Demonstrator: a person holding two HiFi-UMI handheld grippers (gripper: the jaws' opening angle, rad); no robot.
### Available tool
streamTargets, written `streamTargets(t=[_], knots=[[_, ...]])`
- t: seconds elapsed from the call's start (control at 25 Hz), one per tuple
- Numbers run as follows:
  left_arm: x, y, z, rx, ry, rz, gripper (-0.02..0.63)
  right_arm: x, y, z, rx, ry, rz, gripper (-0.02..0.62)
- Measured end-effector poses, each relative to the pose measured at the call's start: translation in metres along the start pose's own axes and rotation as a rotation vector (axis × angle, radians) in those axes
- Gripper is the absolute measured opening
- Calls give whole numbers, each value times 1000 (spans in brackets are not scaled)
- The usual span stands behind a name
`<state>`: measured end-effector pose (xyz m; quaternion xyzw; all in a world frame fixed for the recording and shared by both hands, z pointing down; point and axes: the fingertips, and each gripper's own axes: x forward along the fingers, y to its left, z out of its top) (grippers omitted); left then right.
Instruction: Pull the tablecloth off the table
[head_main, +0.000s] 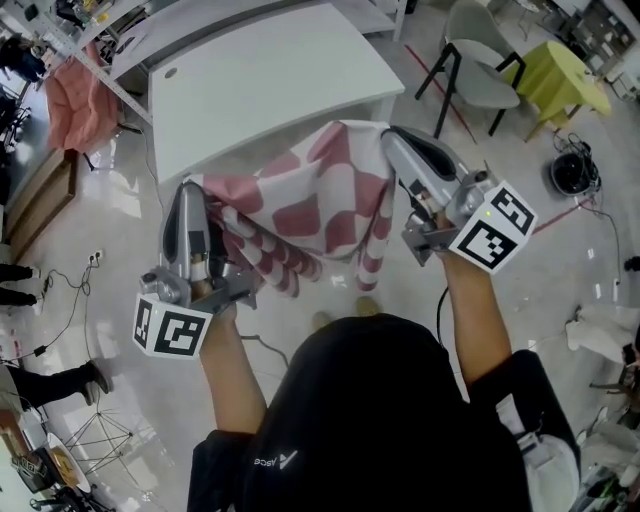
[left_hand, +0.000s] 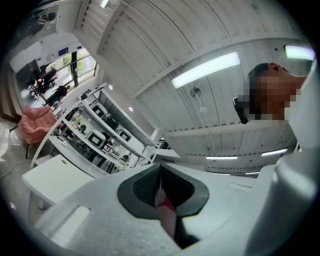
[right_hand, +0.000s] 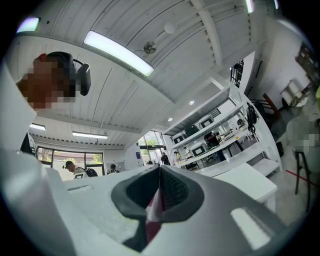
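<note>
- While held up in front of the white bench (head_main: 270, 80), the red-checked tablecloth (head_main: 320, 205) hangs bunched.
- Left hand-held gripper (head_main: 192, 190), right hand-held gripper (head_main: 388, 138): each pinching the tablecloth.
- Grey chair (head_main: 480, 85) on pale floor (head_main: 130, 230).

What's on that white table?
The white table looks bare except a small round spot near its corner. The checked tablecloth, clamped in the left gripper and right gripper, hides part of its near edge.

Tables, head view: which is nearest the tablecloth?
The bare white table with the round hole; the red-checked tablecloth hangs by its front edge. The other table stands behind it.
</note>
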<state>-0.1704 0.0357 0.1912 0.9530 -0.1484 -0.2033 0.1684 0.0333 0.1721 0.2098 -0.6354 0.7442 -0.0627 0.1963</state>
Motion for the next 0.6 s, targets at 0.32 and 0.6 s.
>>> streamTargets(t=[0.32,0.6], knots=[[2,-1,1,-5,0,-1,11,0,1,0,4,4,0,6],[2,-3,-2,-8,-1,-1,11,-1,-2,-2,7,4,3,6]])
